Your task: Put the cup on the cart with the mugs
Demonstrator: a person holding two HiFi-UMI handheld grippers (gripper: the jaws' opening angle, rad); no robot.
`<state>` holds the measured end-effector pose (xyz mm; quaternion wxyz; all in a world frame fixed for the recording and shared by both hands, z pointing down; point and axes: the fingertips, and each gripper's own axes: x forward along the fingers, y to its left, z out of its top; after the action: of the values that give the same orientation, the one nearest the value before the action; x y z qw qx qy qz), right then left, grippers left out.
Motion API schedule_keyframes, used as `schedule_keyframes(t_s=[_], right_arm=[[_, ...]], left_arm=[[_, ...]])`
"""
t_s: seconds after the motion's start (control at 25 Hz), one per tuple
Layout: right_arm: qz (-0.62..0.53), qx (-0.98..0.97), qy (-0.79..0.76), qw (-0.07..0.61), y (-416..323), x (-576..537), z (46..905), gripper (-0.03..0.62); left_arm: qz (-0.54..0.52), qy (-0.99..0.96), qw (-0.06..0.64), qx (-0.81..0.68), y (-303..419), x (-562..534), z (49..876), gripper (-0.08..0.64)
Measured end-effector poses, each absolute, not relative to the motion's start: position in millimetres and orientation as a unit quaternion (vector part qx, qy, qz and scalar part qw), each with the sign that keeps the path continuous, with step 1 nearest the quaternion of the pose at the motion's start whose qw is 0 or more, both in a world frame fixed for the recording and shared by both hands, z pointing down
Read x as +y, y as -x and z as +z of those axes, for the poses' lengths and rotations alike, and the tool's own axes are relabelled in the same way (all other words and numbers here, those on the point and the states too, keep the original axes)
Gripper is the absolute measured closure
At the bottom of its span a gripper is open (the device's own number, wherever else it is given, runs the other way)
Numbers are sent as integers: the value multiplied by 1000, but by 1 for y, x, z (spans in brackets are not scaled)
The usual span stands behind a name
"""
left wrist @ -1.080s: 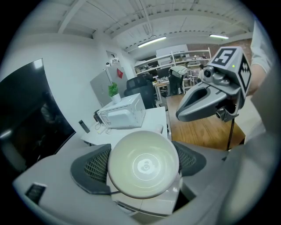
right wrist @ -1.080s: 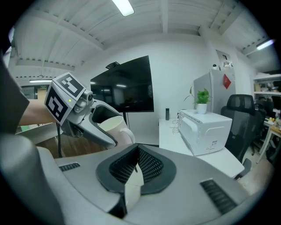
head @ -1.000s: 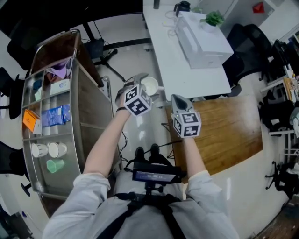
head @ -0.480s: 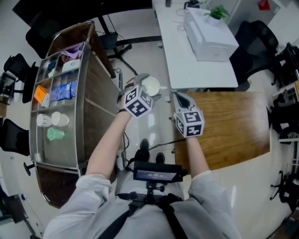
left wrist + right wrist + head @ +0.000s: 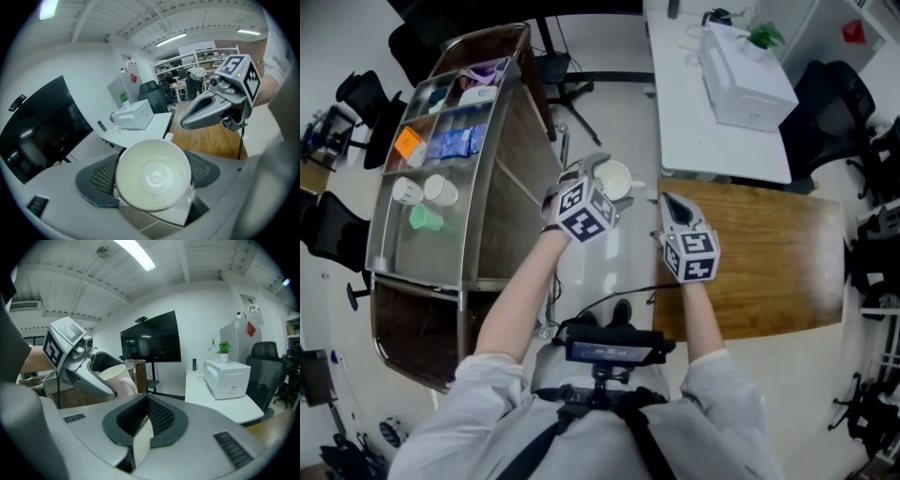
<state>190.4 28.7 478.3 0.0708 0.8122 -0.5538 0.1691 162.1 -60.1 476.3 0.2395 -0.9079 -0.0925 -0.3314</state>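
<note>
**White cup in the left gripper, an aisle away from the cart**

The left gripper [image 5: 598, 174] clamps an empty cup [image 5: 153, 175] between its mesh pads. The cup is glossy and off-white, with a round, bare interior whose mouth faces back toward the gripper's camera; the right gripper view shows its loop handle. It hangs in the air over the pale floor, between the cart [image 5: 512, 192] on the person's left and the wooden table [image 5: 769, 253] on the right, touching neither. The right gripper [image 5: 143, 422] is just beside it with its jaws pressed together and nothing between them. On the cart's top tray two white mugs [image 5: 424, 190] lie side by side, with a green cup [image 5: 426, 218] next to them.
</note>
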Motion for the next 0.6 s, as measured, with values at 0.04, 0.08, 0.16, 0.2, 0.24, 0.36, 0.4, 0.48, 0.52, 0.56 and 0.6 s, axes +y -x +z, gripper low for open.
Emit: schedule_keyframes(t_s=[0.04, 0.08, 0.16, 0.2, 0.24, 0.36, 0.4, 0.48, 0.52, 0.56, 0.6], right_arm=[[166, -554, -812, 73, -186, 28, 477, 586], [164, -555, -812, 73, -181, 27, 475, 586], [165, -558, -810, 73, -168, 24, 472, 586], [165, -560, -809, 73, -161, 22, 471, 586], [164, -562, -808, 73, -153, 20, 471, 586], [161, -571, -801, 79, -126, 12, 467, 586], [160, -575, -798, 80, -117, 8, 465, 586], [156, -584, -793, 77, -97, 2, 462, 586], [154, -589, -790, 78, -87, -1, 459, 586], [149, -594, -786, 80, -78, -3, 456, 586], [144, -600, -782, 83, -69, -6, 453, 586]], left_arm=[[-330, 909, 238, -91, -156, -60, 474, 124], [-329, 910, 237, -89, -149, -60, 471, 124], [-325, 912, 234, -85, -136, -61, 465, 124], [-324, 913, 233, -83, -128, -61, 461, 124], [-323, 914, 232, -82, -120, -61, 458, 124], [-318, 917, 228, -79, -96, -61, 449, 124], [-317, 918, 226, -76, -87, -61, 446, 124], [-317, 919, 223, -70, -70, -63, 442, 124], [-317, 920, 222, -67, -61, -63, 440, 124], [-317, 920, 222, -63, -53, -63, 437, 124], [-317, 921, 221, -59, -44, -64, 434, 124]])
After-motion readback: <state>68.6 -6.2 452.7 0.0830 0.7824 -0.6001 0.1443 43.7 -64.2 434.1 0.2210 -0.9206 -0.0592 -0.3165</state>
